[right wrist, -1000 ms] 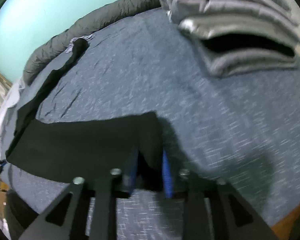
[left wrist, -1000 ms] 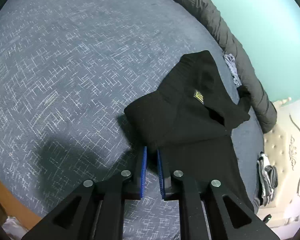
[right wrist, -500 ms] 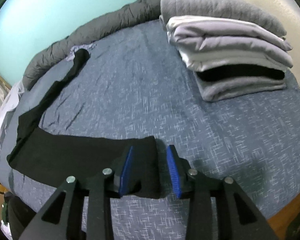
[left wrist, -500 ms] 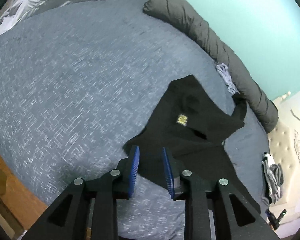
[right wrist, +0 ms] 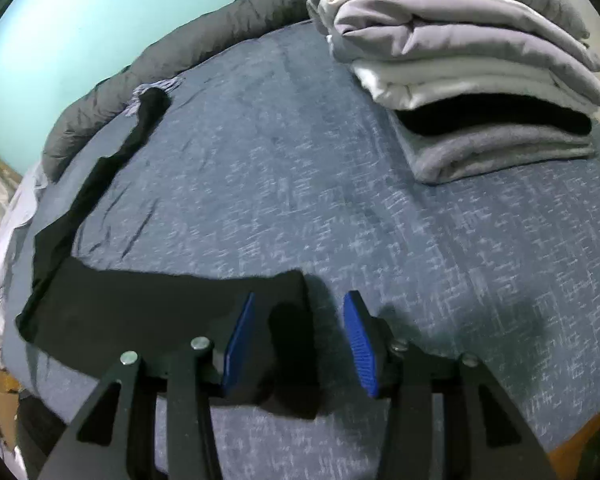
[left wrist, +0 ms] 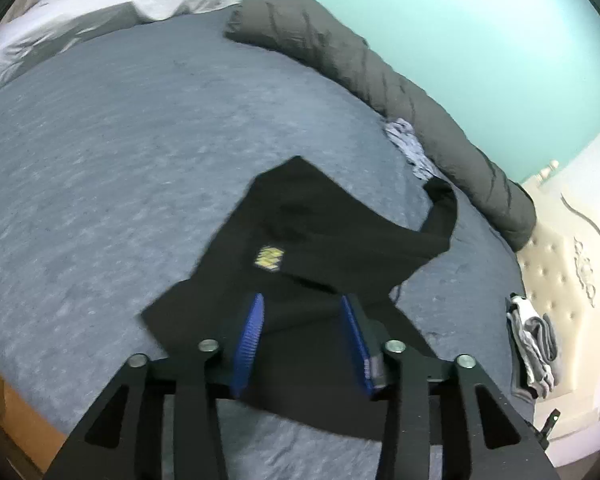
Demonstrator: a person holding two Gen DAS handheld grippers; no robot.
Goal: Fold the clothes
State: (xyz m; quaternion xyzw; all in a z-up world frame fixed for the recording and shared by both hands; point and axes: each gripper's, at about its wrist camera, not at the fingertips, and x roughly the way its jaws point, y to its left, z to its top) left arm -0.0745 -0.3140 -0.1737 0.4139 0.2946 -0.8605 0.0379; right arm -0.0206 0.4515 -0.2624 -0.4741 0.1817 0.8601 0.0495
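Observation:
A black garment with a small yellow label lies partly folded on the blue-grey bedspread. My left gripper hovers above its near edge, jaws opening, blue pads clear of the cloth. In the right wrist view the same black garment stretches left, one sleeve running toward the far edge. My right gripper sits over its right corner, jaws opening; the cloth lies between the pads and neither pad presses on it.
A stack of folded grey, white and black clothes sits at the far right. A rolled dark grey duvet lines the teal wall. Pale bedding is bunched far left. A cream headboard and the wooden bed edge border the bed.
Both grippers have let go of the black garment and opened. The left one has risen and drawn back, so more of the bed shows. The right one has barely shifted.

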